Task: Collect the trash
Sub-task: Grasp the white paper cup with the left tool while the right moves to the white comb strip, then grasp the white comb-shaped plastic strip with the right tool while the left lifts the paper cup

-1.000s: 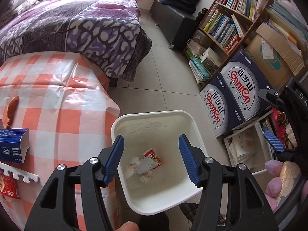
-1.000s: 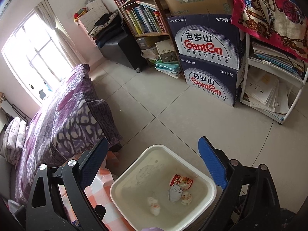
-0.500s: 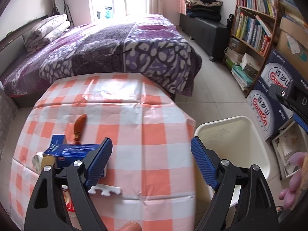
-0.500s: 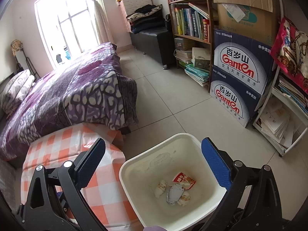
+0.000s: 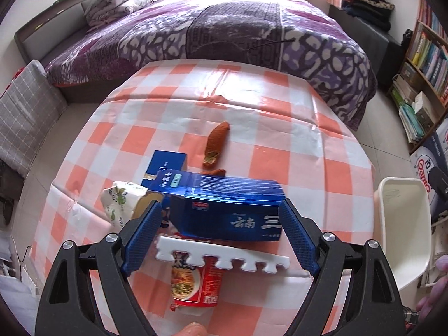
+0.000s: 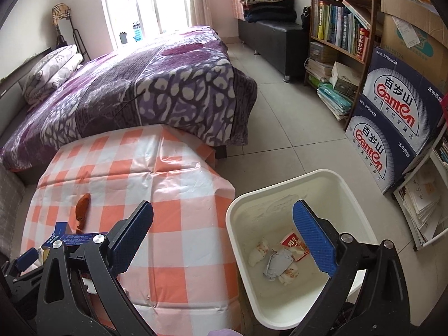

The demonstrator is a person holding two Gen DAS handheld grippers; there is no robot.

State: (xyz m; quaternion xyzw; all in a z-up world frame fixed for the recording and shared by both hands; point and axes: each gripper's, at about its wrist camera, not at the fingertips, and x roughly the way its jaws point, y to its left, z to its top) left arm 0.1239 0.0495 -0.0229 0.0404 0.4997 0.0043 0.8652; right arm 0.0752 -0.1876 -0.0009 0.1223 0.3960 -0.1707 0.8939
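My left gripper (image 5: 221,235) is open over the checked table (image 5: 280,145), its jaws on either side of a long blue carton (image 5: 226,210). In front lie a white foam strip (image 5: 224,257) and a red noodle cup (image 5: 196,282). A patterned paper cup (image 5: 123,201), a small blue box (image 5: 165,165) and an orange-brown peel (image 5: 215,142) lie beyond. My right gripper (image 6: 224,238) is open and empty, over the gap between table and white bin (image 6: 347,184), which holds crumpled tissues (image 6: 277,260) and a red wrapper (image 6: 292,242).
A bed with a purple cover (image 5: 224,28) stands behind the table. Bookshelves (image 6: 341,22) and stacked Ganten water boxes (image 6: 392,117) line the right wall. A black bench (image 6: 274,36) stands at the back. The bin also shows in the left wrist view (image 5: 403,224).
My left gripper swung left from above the bin to over the table, ending around the blue carton. My right gripper drifted left and pulled back; the bin now sits at its right.
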